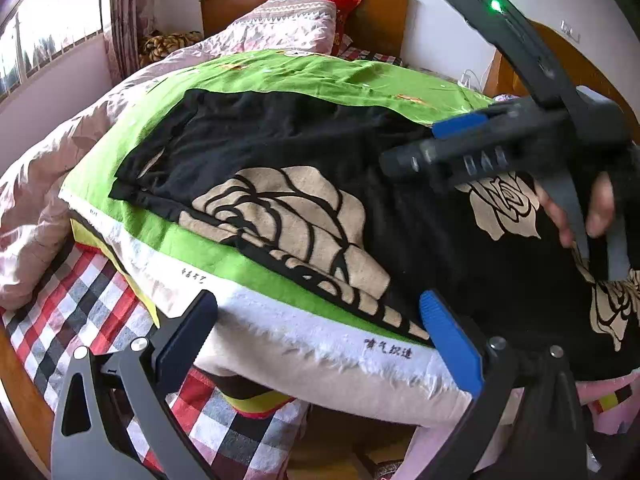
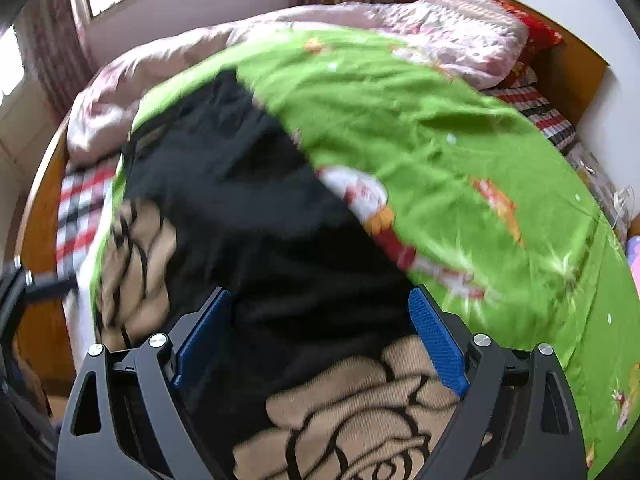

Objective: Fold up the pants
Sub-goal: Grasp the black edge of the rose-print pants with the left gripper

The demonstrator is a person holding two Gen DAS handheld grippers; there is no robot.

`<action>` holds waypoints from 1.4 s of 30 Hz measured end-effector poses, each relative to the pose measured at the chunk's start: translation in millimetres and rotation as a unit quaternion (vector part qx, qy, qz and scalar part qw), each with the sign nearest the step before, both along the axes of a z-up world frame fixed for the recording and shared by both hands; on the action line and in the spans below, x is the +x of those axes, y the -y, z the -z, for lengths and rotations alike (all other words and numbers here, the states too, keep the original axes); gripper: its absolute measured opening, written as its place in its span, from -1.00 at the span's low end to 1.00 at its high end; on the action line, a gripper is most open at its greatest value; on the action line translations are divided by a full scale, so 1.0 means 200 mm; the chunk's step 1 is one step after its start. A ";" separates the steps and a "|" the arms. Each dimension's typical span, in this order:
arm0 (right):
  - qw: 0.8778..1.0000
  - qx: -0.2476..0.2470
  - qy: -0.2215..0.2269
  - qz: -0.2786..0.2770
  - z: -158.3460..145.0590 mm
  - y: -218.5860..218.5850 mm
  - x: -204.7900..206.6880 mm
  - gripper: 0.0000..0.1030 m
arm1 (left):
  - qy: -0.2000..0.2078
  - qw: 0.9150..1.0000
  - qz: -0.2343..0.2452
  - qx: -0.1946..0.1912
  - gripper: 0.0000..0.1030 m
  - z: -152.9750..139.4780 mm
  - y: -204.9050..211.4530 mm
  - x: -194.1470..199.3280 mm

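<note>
Black pants (image 1: 280, 152) with large beige rose prints lie spread on a green quilt (image 1: 304, 76) on the bed; they also show in the right wrist view (image 2: 256, 216). My left gripper (image 1: 320, 320) is open at the quilt's near edge, close to the pants' hem, holding nothing. My right gripper (image 2: 320, 328) is open just above the pants, over black cloth and a beige rose. It also shows in the left wrist view (image 1: 436, 140), held by a hand at the right. The right wrist view is blurred.
A pink duvet (image 1: 60, 184) lies bunched at the left and back. A checked sheet (image 1: 80, 300) covers the mattress below the quilt. A wooden headboard (image 1: 376, 20) and red pillow stand at the back. A window is at the left.
</note>
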State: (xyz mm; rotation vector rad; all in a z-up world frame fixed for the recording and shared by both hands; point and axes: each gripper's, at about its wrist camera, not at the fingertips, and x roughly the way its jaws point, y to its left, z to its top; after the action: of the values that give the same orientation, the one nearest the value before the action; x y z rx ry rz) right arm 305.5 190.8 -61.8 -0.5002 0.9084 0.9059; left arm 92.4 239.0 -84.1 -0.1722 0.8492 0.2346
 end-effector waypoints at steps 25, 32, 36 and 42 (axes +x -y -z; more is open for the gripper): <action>0.997 0.070 -0.029 -0.014 0.07 0.11 -0.07 0.70 | 0.098 0.926 -0.190 -0.311 -0.09 0.11 -1.11 0.09; 0.997 0.068 -0.024 -0.016 0.08 0.10 -0.08 0.70 | 0.097 0.930 -0.198 -0.295 -0.25 0.09 -1.18 0.16; 0.997 0.069 -0.026 -0.017 0.09 0.10 -0.07 0.72 | 0.086 0.937 -0.198 -0.275 -0.60 0.11 -1.18 0.20; 0.997 0.069 -0.025 -0.019 0.08 0.10 -0.07 0.71 | 0.113 0.963 -0.167 -0.177 -0.94 -0.08 -1.06 0.13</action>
State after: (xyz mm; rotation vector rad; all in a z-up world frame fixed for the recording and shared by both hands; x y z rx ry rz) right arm 292.0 170.1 -77.9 -0.3792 0.8776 1.0129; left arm 119.3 451.8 -67.4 -0.6681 0.6238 0.3697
